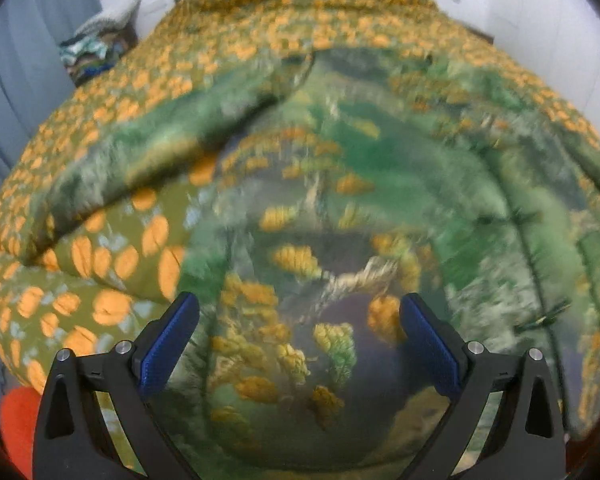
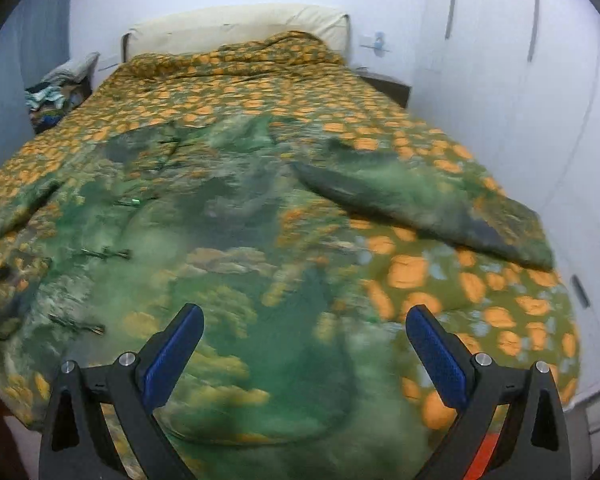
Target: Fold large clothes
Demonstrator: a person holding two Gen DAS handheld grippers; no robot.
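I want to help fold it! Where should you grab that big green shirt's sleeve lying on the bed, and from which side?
Probably grab the sleeve at its cuff end, coming from the bed's right side with the right gripper. It lies flat and stretched out away from the shirt, across the orange-spotted bedspread, so the cuff is its free end, ready to swing inward.

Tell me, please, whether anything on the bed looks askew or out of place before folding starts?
Yes: the green garment lies rumpled on the orange-patterned bedspread, with one sleeve flung out sideways. Beside the bed, a heap of clothes looks untidy.
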